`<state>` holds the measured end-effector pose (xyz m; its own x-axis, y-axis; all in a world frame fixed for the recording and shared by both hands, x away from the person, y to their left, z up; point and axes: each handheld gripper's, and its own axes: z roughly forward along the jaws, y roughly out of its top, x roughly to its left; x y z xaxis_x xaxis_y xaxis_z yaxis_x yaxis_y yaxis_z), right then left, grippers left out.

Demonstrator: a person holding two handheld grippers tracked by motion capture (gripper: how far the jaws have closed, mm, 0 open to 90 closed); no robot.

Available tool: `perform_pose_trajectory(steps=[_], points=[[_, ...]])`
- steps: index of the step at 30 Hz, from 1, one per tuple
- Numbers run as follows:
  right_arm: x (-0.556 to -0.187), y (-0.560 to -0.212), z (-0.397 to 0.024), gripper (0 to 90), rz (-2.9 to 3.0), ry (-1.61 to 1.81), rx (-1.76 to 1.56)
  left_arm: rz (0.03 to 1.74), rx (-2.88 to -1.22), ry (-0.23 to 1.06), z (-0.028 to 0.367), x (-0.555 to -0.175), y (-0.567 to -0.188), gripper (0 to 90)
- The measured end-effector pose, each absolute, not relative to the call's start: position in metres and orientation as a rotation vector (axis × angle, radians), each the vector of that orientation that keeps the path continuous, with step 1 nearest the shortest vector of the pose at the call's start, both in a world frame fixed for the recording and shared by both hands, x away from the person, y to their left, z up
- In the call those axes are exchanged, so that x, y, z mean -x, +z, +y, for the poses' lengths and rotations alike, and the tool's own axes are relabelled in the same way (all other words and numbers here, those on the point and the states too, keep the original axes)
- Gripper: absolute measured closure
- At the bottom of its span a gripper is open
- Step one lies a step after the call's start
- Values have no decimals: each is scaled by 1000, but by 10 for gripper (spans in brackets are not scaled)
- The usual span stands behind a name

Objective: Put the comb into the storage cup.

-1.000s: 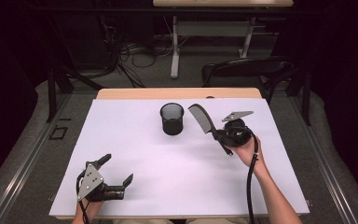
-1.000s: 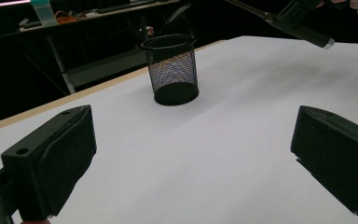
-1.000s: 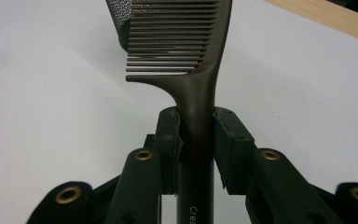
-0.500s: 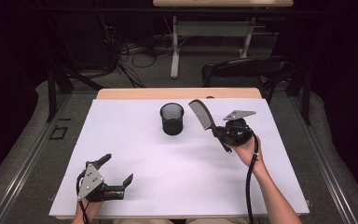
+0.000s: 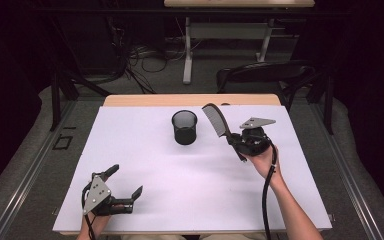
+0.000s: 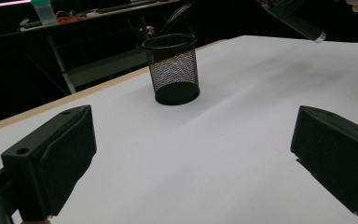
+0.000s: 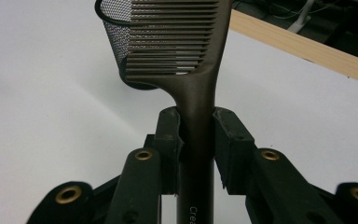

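Two grippers are in your hands, and they are doing very different things. Your right gripper (image 5: 233, 140) is clamped on the handle of a dark comb (image 5: 216, 119) — in the right gripper view the pads (image 7: 171, 135) press the handle from both sides, with the comb (image 7: 177, 39) rising straight up between them. Seen from the high view, the comb slants up and away from the gripper toward the far left, its toothed end lifted off the table and standing just beside the black mesh cup (image 5: 185, 127), to the cup's right and apart from it. The handle's tail end sticks out below the gripper, toward you.

Your left gripper (image 5: 125, 187) sits low at the near left corner of the white table (image 5: 190, 190), well apart from the cup and comb. Its jaws stand wide apart with nothing between them — the left gripper view looks across bare white surface toward the mesh cup (image 6: 173, 70), which stands upright on the table, near its far edge. At the upper right of that view, the comb's handle end (image 6: 303, 25) hangs above the table.
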<state>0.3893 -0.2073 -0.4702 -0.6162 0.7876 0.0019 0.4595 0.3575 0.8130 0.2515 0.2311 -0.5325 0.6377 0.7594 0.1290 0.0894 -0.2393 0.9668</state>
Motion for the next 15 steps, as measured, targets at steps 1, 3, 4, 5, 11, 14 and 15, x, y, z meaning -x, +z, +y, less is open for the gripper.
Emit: perform_pose_trajectory(steps=[1,3,4,5,11,14,15], points=[[-389,-470,-207,725,2235,1152,-1090,696,-1720,733,231,-251,-533,0],[-389,-470,-207,725,2228,1158,-1088,697,-1720,733,231,-251,-533,0],[-390,-471,-207,725,2230,1158,-1088,696,-1720,733,231,-251,-533,0],[-390,-471,-207,725,2234,1154,-1085,697,-1720,734,231,-251,-533,0],[-389,-469,-207,725,2220,1172,-1071,695,-1725,735,229,-252,-533,0],[-389,-468,-207,725,2210,1185,-1070,694,-1727,734,229,-251,-533,0],[-389,-468,-207,725,2208,1181,-1064,694,-1728,733,229,-251,-533,0]])
